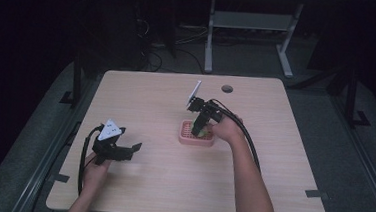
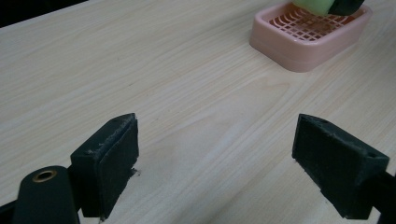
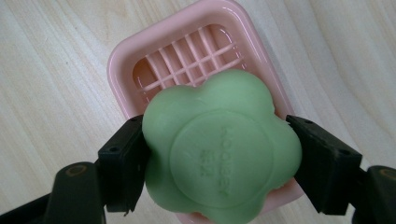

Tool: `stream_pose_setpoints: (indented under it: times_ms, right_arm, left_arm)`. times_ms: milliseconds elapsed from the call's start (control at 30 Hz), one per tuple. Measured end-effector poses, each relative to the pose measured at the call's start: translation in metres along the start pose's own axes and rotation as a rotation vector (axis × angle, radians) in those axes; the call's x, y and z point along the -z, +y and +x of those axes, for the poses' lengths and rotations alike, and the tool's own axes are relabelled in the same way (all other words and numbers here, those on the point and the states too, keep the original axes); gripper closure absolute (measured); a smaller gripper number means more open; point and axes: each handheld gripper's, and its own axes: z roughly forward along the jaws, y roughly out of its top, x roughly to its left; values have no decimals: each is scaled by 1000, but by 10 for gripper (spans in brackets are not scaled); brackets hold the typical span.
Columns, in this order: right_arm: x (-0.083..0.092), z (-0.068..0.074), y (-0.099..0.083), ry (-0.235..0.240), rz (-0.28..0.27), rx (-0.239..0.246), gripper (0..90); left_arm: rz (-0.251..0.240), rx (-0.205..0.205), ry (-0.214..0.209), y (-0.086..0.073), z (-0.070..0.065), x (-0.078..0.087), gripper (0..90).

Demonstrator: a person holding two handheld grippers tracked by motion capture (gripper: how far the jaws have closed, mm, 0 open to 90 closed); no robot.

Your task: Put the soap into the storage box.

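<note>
The flower-shaped pale green bar of soap (image 3: 222,156) sits squarely between the two black fingers of the right gripper (image 3: 218,161), which press on its lobed edges from either side and hold it. In the right gripper view the soap hangs over the near half of the pink plastic soap dish (image 3: 122,65), hiding most of its grid; whether the underside touches the grid cannot be told. In the high view the right gripper (image 1: 200,132) points steeply down into the dish (image 1: 185,137), which lies near the middle of the pale wood-grain worktop (image 1: 151,98).

The soap is smooth and matt, with five rounded lobes, a raised round medallion in the middle and small embossed lettering on it. The dish is a glossy rounded rectangle with a thick rim and a slatted lattice floor. The finger pads (image 3: 122,165) are blocky, dull black and slightly rough at the edges.

The left gripper (image 1: 122,150) rests low over the worktop, well apart from the dish, with a grey three-cornered plate on top. Its fingers (image 2: 109,161) stand wide with bare worktop (image 2: 140,70) between them; the dish (image 2: 303,51) and a corner of the soap (image 2: 314,6) show far off.
</note>
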Motion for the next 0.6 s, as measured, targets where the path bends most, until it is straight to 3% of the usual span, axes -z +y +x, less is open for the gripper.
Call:
stream_pose_setpoints:
  times_ms: [600]
  right_arm:
    - [-4, 1, 1, -3, -3, 3, 252]
  left_arm:
    - [-8, 6, 4, 0, 0, 0, 144]
